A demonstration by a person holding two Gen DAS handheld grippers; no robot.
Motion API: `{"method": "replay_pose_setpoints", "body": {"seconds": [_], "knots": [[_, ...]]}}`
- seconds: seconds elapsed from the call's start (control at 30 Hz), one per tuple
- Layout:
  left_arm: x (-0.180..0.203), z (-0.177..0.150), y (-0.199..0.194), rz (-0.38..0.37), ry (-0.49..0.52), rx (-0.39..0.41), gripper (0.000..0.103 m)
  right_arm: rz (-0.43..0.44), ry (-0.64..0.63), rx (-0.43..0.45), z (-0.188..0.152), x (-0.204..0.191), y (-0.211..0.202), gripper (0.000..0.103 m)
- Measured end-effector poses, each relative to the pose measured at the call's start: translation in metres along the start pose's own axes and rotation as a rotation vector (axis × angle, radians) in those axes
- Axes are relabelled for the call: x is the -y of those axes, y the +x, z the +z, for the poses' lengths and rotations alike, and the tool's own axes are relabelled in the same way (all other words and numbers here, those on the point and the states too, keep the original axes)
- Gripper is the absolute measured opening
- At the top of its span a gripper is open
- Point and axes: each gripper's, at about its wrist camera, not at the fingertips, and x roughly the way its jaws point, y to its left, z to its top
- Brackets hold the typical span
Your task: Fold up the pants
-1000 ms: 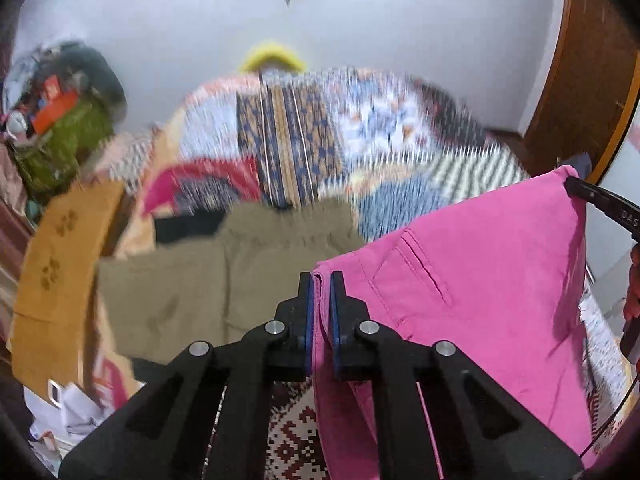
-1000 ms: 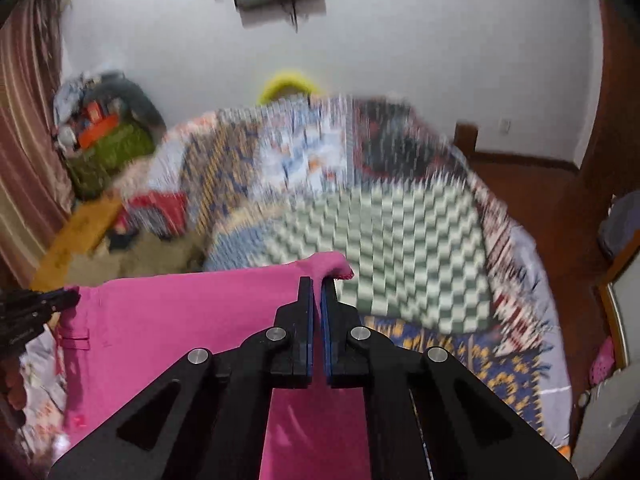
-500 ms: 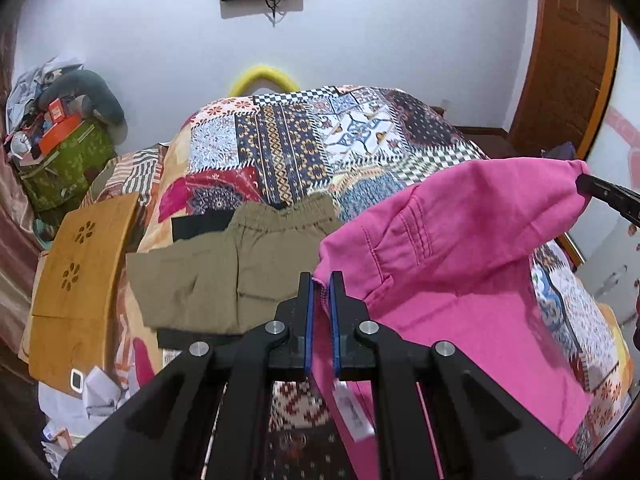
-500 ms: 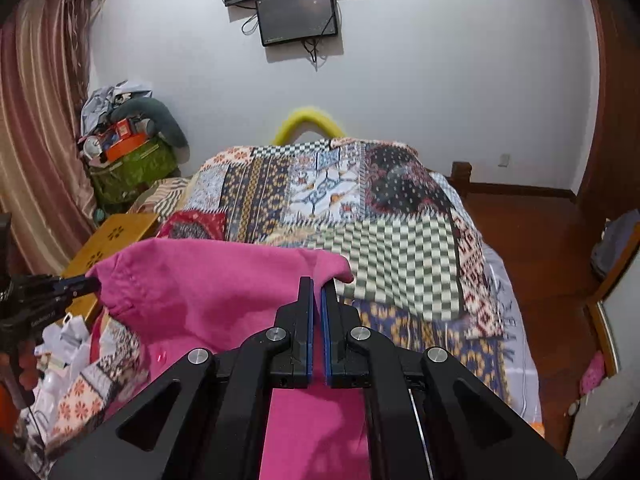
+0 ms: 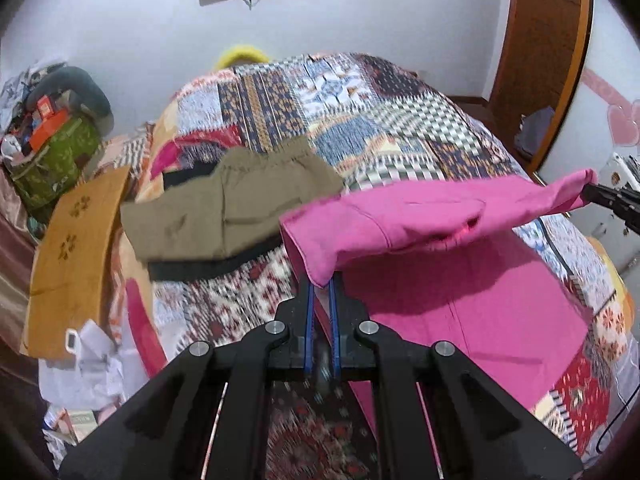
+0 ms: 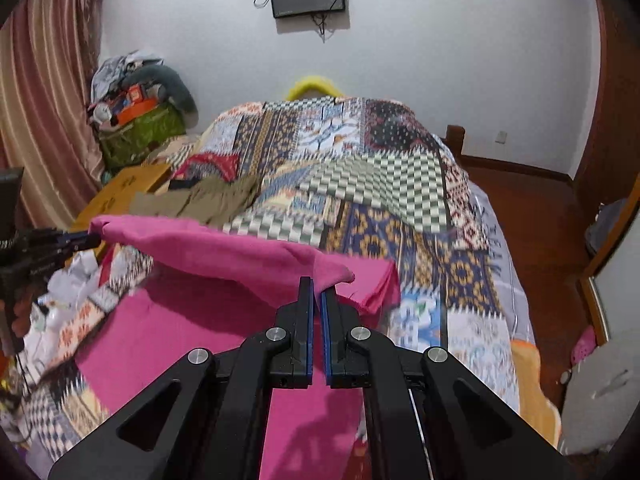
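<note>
Pink pants (image 5: 420, 216) hang stretched between my two grippers above a patchwork bed (image 5: 360, 120). My left gripper (image 5: 322, 284) is shut on one corner of their waist edge. My right gripper (image 6: 317, 286) is shut on the other corner and also shows in the left wrist view (image 5: 600, 196) at the far right. The held edge is carried forward over the rest of the pink pants (image 6: 192, 320), which lies flat on the bed below.
Olive-green shorts (image 5: 224, 204) lie on a black garment at the bed's left. A tan wooden board (image 5: 76, 248) and crumpled papers (image 5: 88, 360) sit at the left edge. A cluttered pile (image 6: 136, 120) stands by the curtain. A wooden door (image 5: 540, 52) is at right.
Both grippers have lowered and carried the held pink edge forward over the bed. The cloth that hung upright now drapes almost level over its lower part.
</note>
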Motion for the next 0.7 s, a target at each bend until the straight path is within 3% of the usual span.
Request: {"method": "replay_pose_setpoints", "body": {"seconds": [0.27,0.5,0.6,0.67,0.7], "knots": [[0.014,-0.047,0.01,-0.047,0.016,-0.095,0.007,-0.022,0.034,-0.091,-0.051,0.002,0.001,0.003],[0.015,-0.071,0.009,-0.024,0.014,-0.134,0.009,-0.032,0.108,-0.171,-0.086,0.011,0.006,0.004],[0.008,-0.072,0.001,-0.005,-0.007,-0.138,0.021,-0.025,0.133,-0.184,-0.095,0.013,-0.002,0.004],[0.004,-0.07,-0.009,0.009,-0.022,-0.113,0.041,-0.018,0.144,-0.18,-0.097,0.014,-0.01,0.005],[0.004,-0.069,-0.014,0.016,-0.023,-0.097,0.046,-0.018,0.141,-0.176,-0.097,0.014,-0.015,0.006]]}}
